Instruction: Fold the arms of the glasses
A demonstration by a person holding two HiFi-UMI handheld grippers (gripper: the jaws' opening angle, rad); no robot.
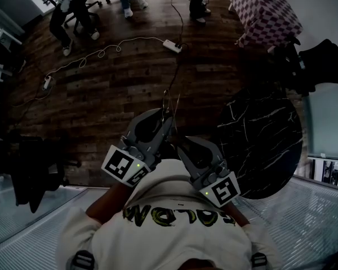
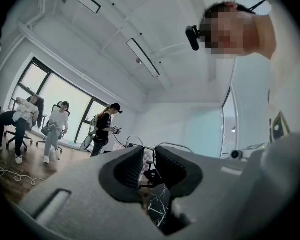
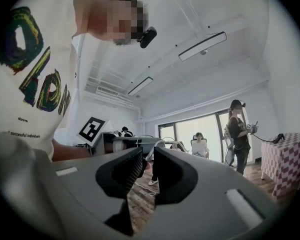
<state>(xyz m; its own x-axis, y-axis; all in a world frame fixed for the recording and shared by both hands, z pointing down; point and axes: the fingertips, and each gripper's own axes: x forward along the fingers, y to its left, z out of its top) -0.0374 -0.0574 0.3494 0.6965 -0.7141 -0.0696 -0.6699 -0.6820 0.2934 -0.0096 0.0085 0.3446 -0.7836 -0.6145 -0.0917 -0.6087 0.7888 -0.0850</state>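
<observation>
Left gripper (image 2: 149, 153): we found its jaws pinched on the thin wire glasses (image 2: 173, 145), which sat at centre frame in the head view. Right gripper (image 3: 147, 155): we noted its jaws a narrow gap apart and empty, just right of the left one. Round dark table (image 1: 259, 145) lay at right.

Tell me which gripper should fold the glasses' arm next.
Right, probably. The left gripper looks shut on the glasses, holding them up, so it's busy. The right gripper is empty, its jaws slightly apart, and sits beside the left.
</observation>
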